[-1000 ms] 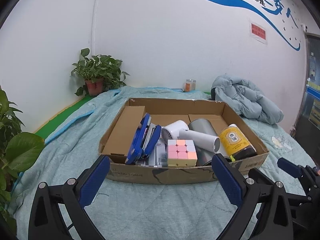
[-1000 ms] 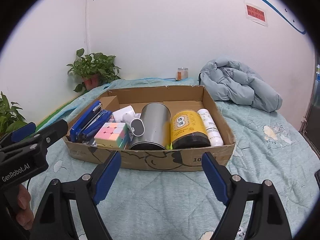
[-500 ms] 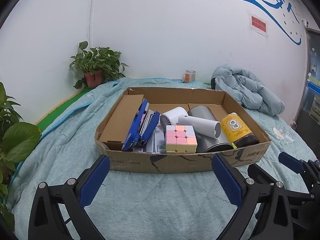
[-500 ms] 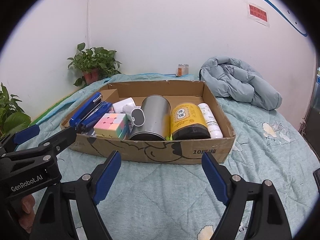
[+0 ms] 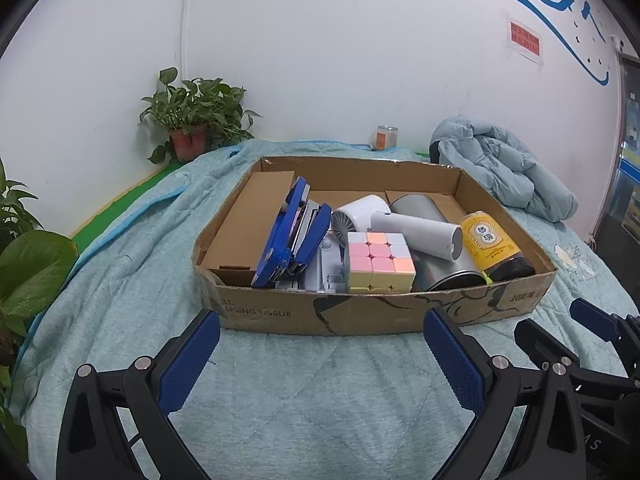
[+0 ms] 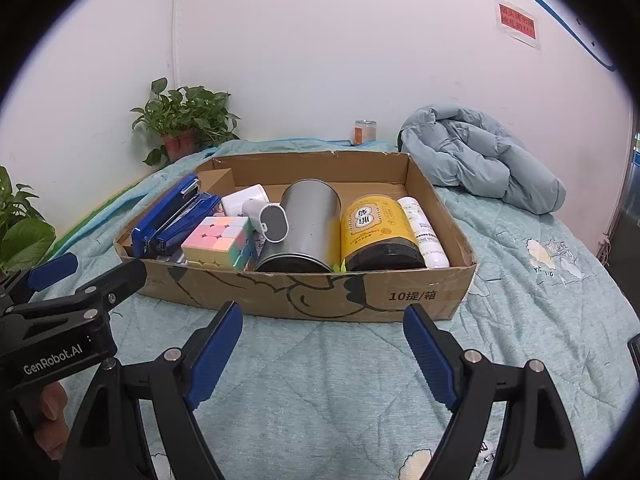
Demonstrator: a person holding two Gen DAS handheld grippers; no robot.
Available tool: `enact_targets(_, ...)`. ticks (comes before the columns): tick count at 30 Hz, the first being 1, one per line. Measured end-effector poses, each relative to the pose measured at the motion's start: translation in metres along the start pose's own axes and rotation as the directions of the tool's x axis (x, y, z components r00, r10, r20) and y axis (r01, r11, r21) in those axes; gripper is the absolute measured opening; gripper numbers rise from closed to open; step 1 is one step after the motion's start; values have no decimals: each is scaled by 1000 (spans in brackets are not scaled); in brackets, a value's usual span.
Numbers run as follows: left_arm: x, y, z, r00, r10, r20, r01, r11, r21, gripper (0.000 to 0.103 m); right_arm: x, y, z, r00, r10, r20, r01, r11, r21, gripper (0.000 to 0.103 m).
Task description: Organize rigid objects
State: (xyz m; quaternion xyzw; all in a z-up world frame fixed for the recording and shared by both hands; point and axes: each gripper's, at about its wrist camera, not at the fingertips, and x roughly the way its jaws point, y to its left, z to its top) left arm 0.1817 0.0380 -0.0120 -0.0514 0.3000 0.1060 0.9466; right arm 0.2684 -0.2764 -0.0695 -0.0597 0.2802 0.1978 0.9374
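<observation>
— Grippers' condition?
— Left gripper (image 5: 320, 354) and right gripper (image 6: 323, 346) are spread wide, empty, above the quilt (image 6: 320, 380) before the cardboard box (image 6: 360, 300).
— Markings?
— "10提/箱" is printed on the box; "GenRobot.AI" on one gripper.
— Contents?
— One pastel cube (image 6: 216, 242), one steel can (image 6: 308, 220) and one yellow-labelled jar (image 6: 374, 224) are counted inside.

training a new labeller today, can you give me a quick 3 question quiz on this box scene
1. True or false: the puzzle cube lies on the quilt outside the cardboard box.
2. Which lies nearest the box's right wall: A metal tin, B white bottle, C blue stapler?
3. Fill in: both grippers, left and right, stand ___ and hold nothing.

Key: 1 false; 2 B; 3 open
</observation>
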Motion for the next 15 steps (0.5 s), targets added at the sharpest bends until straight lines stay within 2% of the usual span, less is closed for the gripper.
enact_targets(11,3,4,-5,1000,14,3,-14,1000,-2,102,7,3,0,1000,-4,-14,3,1000,-22,83)
enact_targets(15,5,3,0,1000,-12,7,12,1000,-12,102,8,-1,1,1000,-6,-10,6,1000,-24,83)
